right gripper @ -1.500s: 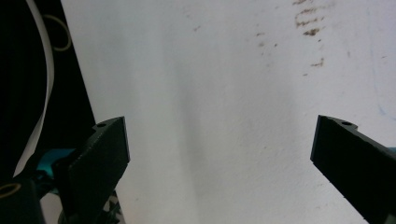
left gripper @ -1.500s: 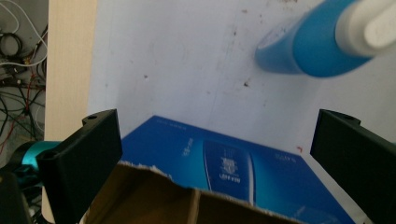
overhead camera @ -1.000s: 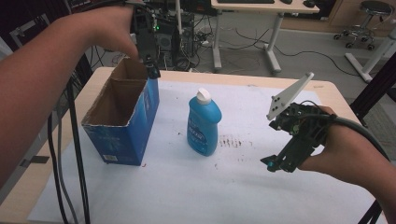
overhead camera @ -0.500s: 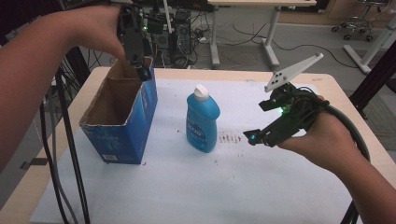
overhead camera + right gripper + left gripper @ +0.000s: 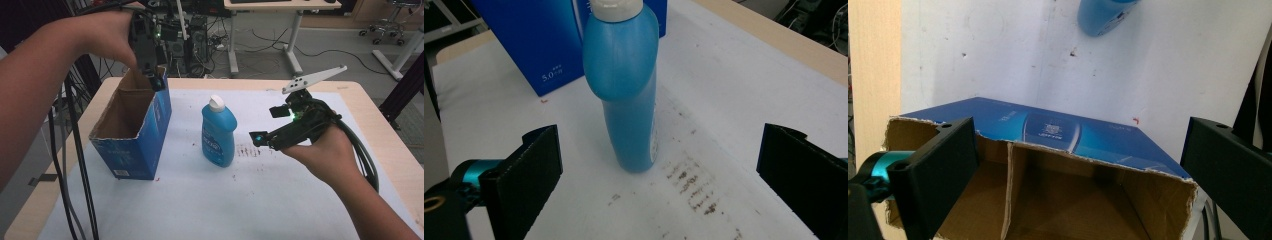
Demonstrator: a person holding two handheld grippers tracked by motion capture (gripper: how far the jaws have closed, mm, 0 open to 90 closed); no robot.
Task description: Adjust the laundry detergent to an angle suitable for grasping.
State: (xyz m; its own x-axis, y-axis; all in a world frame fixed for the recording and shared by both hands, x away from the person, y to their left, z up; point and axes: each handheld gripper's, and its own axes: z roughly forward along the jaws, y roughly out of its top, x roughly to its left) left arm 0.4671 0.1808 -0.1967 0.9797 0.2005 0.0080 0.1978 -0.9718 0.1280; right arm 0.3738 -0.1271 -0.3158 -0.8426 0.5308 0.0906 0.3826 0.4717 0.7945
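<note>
Table: white sheet (image 5: 310, 200) with brown marks.
Box (image 5: 131, 131): blue, open top; inside looks bare.
Bottle (image 5: 218, 132): blue, upright beside box.
Left gripper (image 5: 152, 80): spread wide over box.
Right gripper (image 5: 266, 125): spread wide, facing bottle.

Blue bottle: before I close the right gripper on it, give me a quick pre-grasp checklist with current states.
1. Right gripper jaws open wide: ok.
2. Blue bottle upright with its white cap on: ok.
3. Bottle between the jaws: not ok; in the right gripper view it stands ahead of them, roughly centred, not yet enclosed.
4. Space around the bottle: ok; it stands apart from the blue box.
5. Left gripper steadying the box: not ok; its jaws are open at the box's torn rim, gripping nothing.
6. Box top open to receive the bottle: ok.
</note>
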